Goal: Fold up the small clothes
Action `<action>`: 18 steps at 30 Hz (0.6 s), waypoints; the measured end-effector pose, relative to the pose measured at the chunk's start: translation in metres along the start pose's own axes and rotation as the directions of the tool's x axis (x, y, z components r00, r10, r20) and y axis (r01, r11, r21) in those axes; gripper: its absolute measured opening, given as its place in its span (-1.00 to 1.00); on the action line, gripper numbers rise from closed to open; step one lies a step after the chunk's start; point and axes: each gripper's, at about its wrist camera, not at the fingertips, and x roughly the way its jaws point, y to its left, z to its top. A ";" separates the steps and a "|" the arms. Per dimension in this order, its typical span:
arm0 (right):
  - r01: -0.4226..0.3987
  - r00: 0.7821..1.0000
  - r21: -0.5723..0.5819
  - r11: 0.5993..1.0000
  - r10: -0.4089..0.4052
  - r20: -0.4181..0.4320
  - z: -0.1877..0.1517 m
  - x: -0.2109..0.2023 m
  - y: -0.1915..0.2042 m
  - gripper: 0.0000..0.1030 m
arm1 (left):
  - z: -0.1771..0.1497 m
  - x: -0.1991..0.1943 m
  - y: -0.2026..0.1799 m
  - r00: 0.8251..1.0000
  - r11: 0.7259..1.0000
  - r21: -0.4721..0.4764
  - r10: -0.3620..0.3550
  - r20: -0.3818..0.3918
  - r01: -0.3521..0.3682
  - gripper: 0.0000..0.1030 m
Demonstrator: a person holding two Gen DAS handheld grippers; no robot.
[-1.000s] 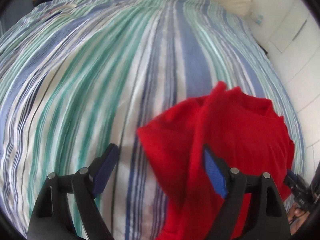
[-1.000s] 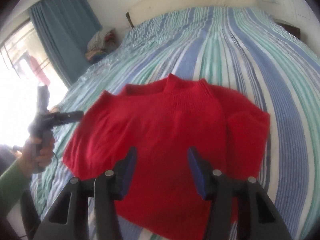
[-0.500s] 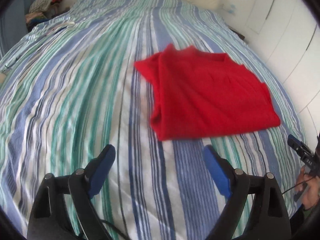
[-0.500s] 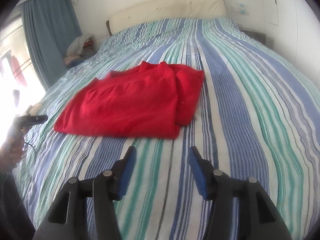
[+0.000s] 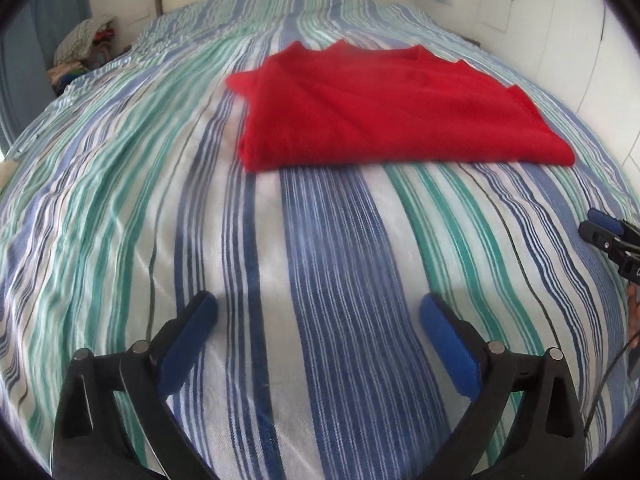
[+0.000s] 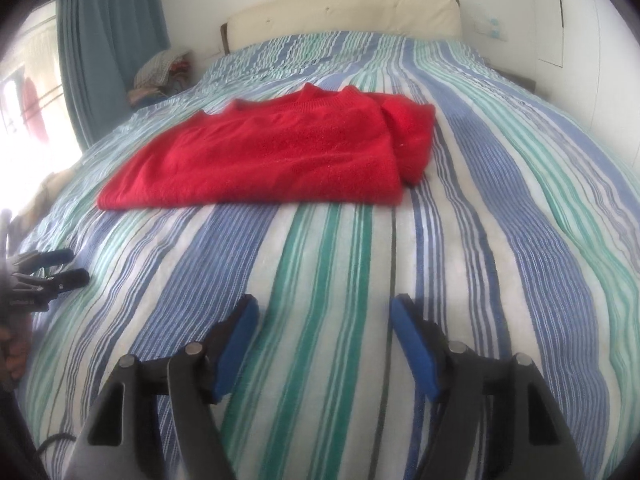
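At the bottom of each wrist view the claws hang over bare striped bedspread: the left gripper has its blue pads spread very wide and is opening further, with nothing between them, and the right gripper is also opening, moderately wide, likewise empty. A second ago both were right over the red knit, the left one with fabric bunched against its pads; now both have drawn back toward the lower edge of the frame. Farther up, in the upper middle of both views, the red sweater lies flat and folded into a neat block, well apart from either claw, one sleeve tucked along its side. Behind it are the cream headboard and, upper left, a blue curtain. The fold looks finished and released.
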 end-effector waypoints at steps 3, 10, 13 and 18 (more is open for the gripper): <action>-0.009 1.000 -0.005 1.000 0.009 -0.005 -0.001 0.003 0.001 0.49 | -0.001 0.001 -0.002 1.000 1.000 0.000 0.010 -0.004 -0.010 0.99; -0.024 1.000 0.016 1.000 0.024 0.001 -0.003 0.004 -0.003 0.51 | -0.001 0.006 -0.006 0.999 1.000 0.018 0.025 -0.036 -0.025 0.99; -0.017 1.000 0.015 1.000 0.017 0.000 -0.003 0.004 -0.003 0.51 | -0.001 0.006 -0.007 0.999 0.999 0.023 0.031 -0.041 -0.030 0.99; -0.008 1.000 0.013 1.000 0.008 -0.001 -0.003 0.004 -0.001 0.53 | -0.002 0.005 -0.009 0.998 0.999 0.026 0.041 -0.038 -0.040 0.99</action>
